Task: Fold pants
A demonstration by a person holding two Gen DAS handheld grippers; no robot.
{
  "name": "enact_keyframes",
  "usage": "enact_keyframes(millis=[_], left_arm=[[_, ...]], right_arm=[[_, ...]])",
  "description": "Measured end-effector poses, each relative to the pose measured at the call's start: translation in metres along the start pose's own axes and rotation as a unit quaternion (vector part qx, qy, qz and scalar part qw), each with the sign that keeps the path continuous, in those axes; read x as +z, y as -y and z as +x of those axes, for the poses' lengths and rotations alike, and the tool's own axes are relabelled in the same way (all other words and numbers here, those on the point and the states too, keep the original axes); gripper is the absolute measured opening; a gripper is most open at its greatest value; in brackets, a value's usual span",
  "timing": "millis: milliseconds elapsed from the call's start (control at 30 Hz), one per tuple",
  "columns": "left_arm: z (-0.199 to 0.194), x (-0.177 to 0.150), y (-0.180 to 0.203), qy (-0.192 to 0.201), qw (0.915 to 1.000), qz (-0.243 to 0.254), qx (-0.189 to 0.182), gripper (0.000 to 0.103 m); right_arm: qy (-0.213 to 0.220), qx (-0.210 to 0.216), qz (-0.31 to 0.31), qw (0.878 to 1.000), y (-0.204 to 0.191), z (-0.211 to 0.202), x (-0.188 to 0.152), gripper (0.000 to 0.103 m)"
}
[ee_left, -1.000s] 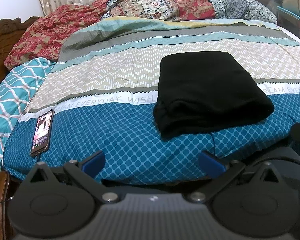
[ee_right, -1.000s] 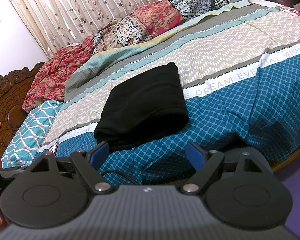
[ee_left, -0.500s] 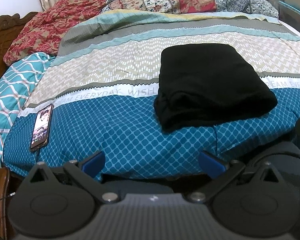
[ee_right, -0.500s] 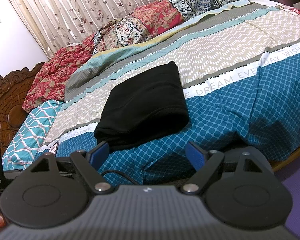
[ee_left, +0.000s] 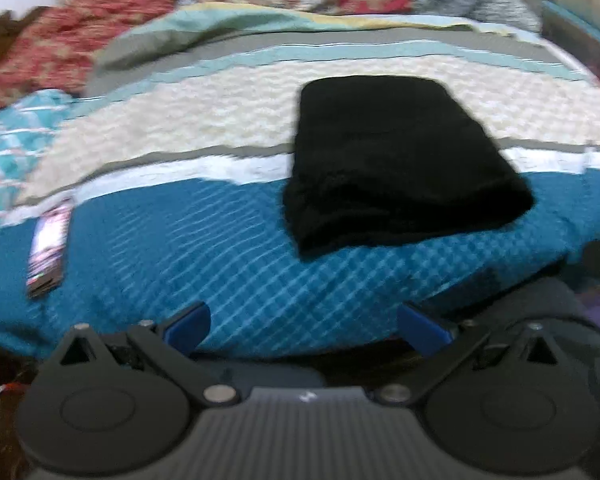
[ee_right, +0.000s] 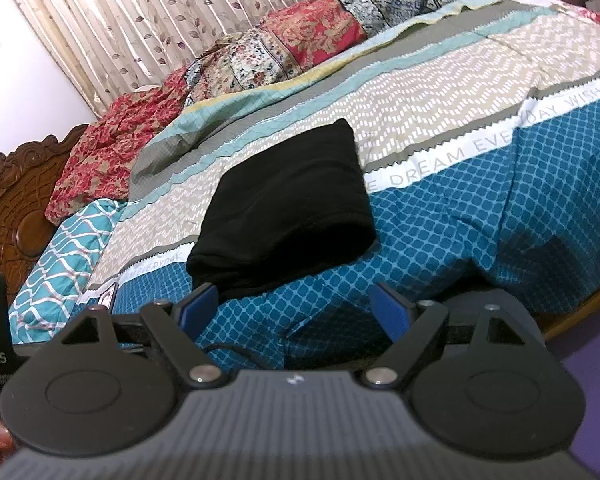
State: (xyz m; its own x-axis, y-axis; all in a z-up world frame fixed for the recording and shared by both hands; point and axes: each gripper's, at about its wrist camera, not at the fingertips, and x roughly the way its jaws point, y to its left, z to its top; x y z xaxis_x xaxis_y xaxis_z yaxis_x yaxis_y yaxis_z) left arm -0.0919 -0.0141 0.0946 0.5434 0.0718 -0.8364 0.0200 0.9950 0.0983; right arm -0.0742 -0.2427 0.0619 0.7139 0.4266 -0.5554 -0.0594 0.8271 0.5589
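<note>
Black folded pants [ee_right: 288,204], one bundle, lie on one bedspread [ee_right: 480,216].

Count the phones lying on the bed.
1. The phone lies on the blue part of the bedspread near the bed's left edge, well left of the folded black pants. Only its corner shows in the right wrist view; others could be hidden.

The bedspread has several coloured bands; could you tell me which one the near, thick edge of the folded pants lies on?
The deep blue diamond-patterned band, nearest the bed's edge; the black pants reach back across the white lettered stripe onto beige.
</note>
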Motion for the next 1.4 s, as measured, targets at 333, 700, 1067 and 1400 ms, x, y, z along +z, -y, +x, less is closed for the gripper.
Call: enact_keyframes(millis=[333, 700, 1067, 1400], left_arm=[[0.034, 0.066, -0.075, 0.027, 0.9909, -0.098, -0.088, 0.103], [0.16, 0.106, -0.069, -0.087, 0.9626, -0.14, -0.215, 0.103], [0.114, 0.154, -0.047, 0.032, 0.947, -0.116, -0.298, 0.053], [0.186, 0.327, -0.032, 0.16, 0.9662, -0.05, -0.195, 0.076]], right_arm=[[0.021, 0.023, 0.015, 0.999, 0.035, 0.012, 0.039, 0.086], [-0.057, 0.059, 0.051, 0.995, 0.069, 0.126, 0.08, 0.086], [-0.055, 0.181, -0.009, 0.982, 0.006, 0.151, 0.13, 0.042], [0.09, 0.164, -0.083, 0.979, -0.007, 0.254, 0.27, 0.043]])
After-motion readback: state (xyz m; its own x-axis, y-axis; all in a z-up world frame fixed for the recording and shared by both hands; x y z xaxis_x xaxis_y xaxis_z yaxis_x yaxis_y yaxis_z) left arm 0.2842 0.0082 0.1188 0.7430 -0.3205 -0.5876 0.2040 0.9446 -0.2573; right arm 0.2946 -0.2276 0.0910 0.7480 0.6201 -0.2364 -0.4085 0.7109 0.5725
